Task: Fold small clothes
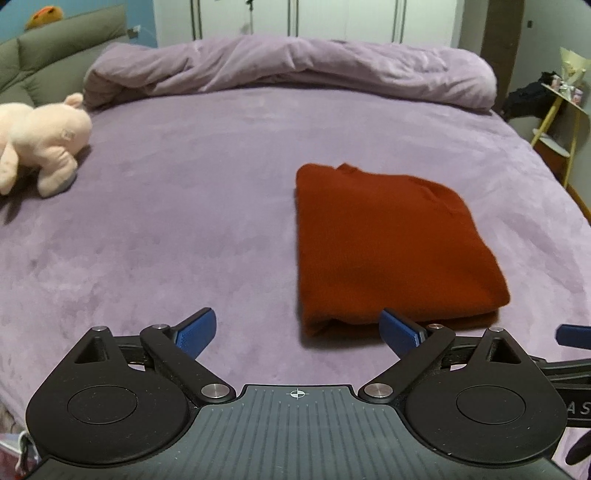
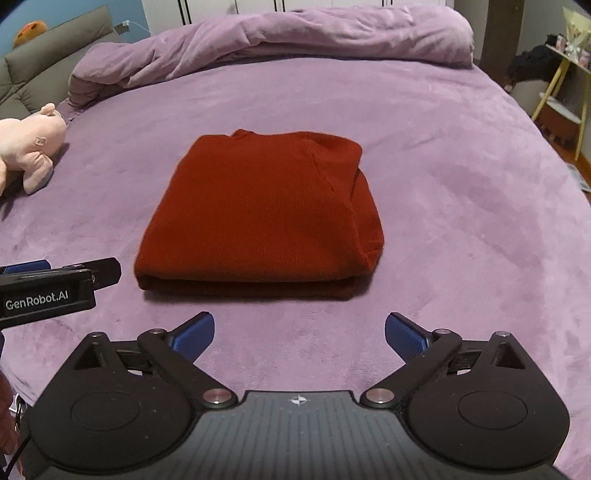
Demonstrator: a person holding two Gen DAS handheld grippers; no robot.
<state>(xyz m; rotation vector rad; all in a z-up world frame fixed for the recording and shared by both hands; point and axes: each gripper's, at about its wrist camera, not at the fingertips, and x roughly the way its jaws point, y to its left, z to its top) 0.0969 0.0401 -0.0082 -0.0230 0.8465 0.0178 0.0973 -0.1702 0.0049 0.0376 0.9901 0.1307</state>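
A bedroom with a wide bed dressed in purple plush.

The bed cover point(image 2: 461, 177) spreads across most of both views, and a matching duvet point(image 1: 295, 66) lies bunched in a long roll along its far edge. A grey-green padded headboard point(image 1: 40, 62) stands at the left against a blue wall point(image 1: 74, 9), with an orange soft toy point(image 1: 44, 16) on top of it. White wardrobe doors point(image 1: 332, 18) fill the far wall. A pink plush pig point(image 1: 40, 140) lies on the bed's left side. At the right stands a yellow-framed shelf point(image 1: 561, 122) over a wooden floor. The light is dim and even.

Black gripper point(image 2: 299, 334), blue fingertips point(image 2: 194, 334)
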